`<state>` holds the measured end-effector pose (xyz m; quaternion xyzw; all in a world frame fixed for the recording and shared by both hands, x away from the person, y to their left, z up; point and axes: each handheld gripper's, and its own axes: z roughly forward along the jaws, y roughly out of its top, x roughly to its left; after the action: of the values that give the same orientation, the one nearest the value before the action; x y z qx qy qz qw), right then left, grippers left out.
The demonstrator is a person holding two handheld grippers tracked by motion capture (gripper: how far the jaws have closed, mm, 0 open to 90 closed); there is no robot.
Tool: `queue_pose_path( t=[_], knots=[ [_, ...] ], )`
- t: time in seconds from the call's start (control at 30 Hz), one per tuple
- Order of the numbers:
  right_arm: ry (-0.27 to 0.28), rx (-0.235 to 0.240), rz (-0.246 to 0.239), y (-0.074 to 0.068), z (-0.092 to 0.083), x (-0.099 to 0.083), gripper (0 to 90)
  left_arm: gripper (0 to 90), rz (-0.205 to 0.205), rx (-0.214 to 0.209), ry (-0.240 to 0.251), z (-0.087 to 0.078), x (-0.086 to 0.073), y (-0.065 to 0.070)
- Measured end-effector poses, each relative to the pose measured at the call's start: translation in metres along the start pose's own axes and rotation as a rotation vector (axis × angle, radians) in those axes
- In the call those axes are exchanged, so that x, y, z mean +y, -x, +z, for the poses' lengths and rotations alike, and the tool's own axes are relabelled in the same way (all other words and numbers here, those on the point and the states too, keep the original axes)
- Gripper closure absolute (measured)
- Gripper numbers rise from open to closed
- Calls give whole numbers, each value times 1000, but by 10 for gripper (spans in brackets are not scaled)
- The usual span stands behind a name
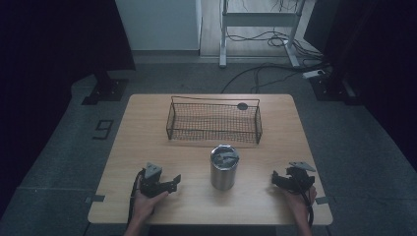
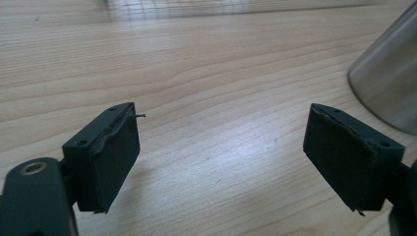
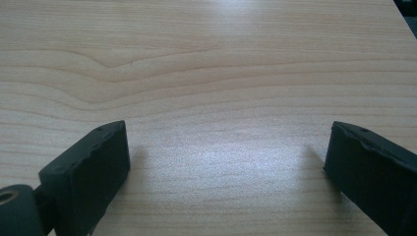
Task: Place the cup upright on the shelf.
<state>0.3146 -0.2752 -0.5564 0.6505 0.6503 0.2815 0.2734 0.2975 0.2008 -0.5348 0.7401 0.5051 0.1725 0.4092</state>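
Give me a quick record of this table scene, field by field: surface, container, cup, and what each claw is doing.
surface: wooden table
container: wire basket, at the far middle of the table
cup: steel tumbler, upright, in front of the basket, between the claws
left claw: jaws apart, nothing between them, low over the table
right claw: jaws apart, nothing between them, low over the table
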Motion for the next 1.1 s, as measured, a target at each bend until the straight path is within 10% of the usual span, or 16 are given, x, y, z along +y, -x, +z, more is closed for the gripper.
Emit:
queue_pose_path(
  t=[1.1],
  knots=[
    [2, -6, 6, 2, -2, -2, 37, 142, 2, -29, 34, -5, 6, 8]
  ],
)
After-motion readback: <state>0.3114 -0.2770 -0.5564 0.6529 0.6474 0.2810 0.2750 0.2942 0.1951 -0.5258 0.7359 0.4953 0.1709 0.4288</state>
